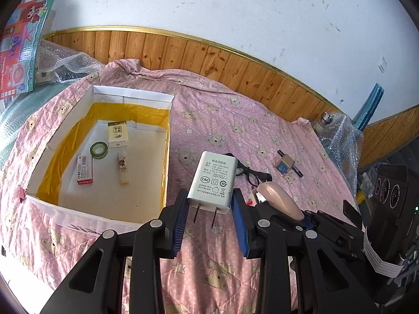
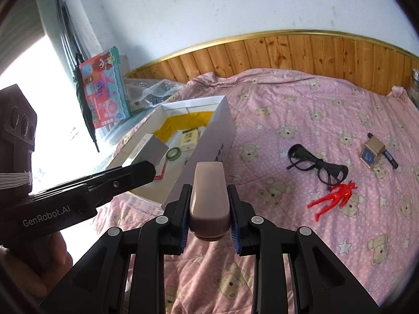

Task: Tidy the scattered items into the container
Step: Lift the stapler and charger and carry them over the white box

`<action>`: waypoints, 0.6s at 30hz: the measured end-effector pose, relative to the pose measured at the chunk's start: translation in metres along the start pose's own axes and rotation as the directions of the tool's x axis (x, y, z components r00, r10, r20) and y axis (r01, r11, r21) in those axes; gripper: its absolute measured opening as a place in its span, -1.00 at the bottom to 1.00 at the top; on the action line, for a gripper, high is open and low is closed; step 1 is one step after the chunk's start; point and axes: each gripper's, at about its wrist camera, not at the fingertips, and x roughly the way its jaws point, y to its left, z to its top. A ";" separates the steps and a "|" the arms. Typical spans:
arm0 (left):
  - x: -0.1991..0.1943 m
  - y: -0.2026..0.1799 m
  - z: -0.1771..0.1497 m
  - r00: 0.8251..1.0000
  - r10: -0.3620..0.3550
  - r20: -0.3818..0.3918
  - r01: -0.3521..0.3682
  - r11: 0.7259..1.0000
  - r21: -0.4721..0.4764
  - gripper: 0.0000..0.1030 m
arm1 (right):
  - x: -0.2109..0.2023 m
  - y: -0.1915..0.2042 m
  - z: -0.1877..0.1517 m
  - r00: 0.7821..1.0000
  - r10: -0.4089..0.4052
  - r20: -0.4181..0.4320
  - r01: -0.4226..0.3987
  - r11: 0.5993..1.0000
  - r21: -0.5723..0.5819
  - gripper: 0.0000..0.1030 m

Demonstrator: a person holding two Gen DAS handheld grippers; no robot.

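Pinched between our left gripper's (image 1: pixel 210 204) jaws, the white charger (image 1: pixel 213 180) hangs just right of the box (image 1: pixel 167 141), while our right gripper (image 2: pixel 208 210) clamps a pink case (image 2: pixel 208 198).

White wall (image 1: pixel 235 7) above wood panelling (image 1: pixel 209 55), bright window (image 2: pixel 34 70) left

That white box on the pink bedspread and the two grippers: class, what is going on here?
A person is tidying loose items into the white box. The left gripper is shut on a white charger, held beside the box. The right gripper is shut on a pinkish-beige object. A tape roll and small cartons already lie in the box. The black glasses, red figure and gold gadget remain on the bedspread.
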 end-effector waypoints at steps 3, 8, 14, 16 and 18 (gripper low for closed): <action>-0.006 0.010 0.000 1.000 -0.001 0.011 0.001 1.000 -0.015 -0.34 | 0.006 0.016 0.004 1.000 0.010 -0.005 -0.011 0.999 -0.033 -0.47; -0.014 0.029 0.001 1.000 0.011 0.015 -0.010 0.999 -0.033 -0.34 | 0.013 0.033 0.008 1.000 0.021 -0.006 -0.021 0.998 -0.054 -0.47; -0.018 0.046 0.003 1.000 0.020 0.016 -0.019 0.998 -0.055 -0.34 | 0.022 0.044 0.012 0.999 0.026 -0.022 -0.028 0.997 -0.075 -0.47; -0.018 0.052 0.004 1.000 0.022 0.017 -0.020 0.998 -0.066 -0.34 | 0.025 0.048 0.015 0.999 0.027 -0.024 -0.029 0.996 -0.086 -0.47; -0.018 0.057 0.004 1.000 0.024 0.018 -0.022 0.997 -0.079 -0.34 | 0.027 0.052 0.019 0.999 0.031 -0.026 -0.033 0.995 -0.095 -0.47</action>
